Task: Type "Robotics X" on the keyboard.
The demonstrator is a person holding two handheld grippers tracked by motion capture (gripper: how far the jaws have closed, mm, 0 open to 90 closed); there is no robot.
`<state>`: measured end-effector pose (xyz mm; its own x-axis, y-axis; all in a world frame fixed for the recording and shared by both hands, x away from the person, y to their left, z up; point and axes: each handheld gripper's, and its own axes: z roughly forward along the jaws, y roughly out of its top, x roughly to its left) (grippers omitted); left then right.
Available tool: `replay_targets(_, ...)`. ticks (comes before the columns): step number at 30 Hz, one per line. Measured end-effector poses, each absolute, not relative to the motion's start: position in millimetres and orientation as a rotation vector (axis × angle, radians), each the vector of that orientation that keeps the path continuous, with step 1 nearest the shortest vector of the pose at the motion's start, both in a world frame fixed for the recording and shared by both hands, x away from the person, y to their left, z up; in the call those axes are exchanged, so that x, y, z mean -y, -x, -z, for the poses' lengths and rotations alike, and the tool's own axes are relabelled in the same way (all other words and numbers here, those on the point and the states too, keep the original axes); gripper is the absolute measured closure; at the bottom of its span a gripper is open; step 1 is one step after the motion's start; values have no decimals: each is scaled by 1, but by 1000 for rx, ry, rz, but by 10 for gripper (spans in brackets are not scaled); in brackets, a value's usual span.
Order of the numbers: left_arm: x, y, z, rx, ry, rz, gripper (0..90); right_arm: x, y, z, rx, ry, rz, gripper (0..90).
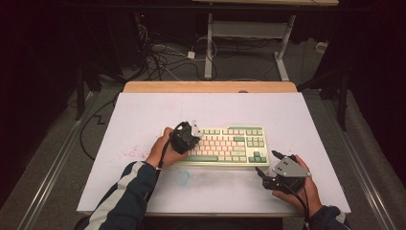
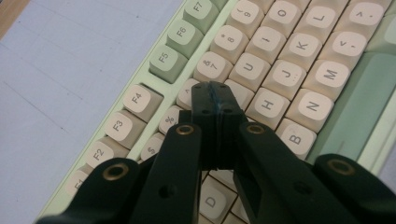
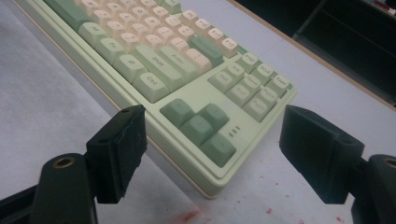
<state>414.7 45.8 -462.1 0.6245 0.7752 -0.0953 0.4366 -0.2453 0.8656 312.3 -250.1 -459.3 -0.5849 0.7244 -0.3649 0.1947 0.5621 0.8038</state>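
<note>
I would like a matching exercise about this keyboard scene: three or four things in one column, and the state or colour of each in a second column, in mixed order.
Column one:
1. left gripper
2. right gripper
3. arrow keys
4. letter keys

Column two:
a. jaws wide apart, near the corner of the keyboard
b. cream with dark letters
c. jaws shut together, tips over the letter rows
d. green, in a small cluster by the near edge

Right pairs: 1-c, 2-a, 3-d, 4-b
</note>
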Motion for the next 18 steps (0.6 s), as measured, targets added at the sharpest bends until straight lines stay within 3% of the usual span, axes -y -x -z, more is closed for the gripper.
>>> replay_targets(18,-46,-411,460,-946,-1884,-477,866,250,-312,459,-2098,-723,-966,242)
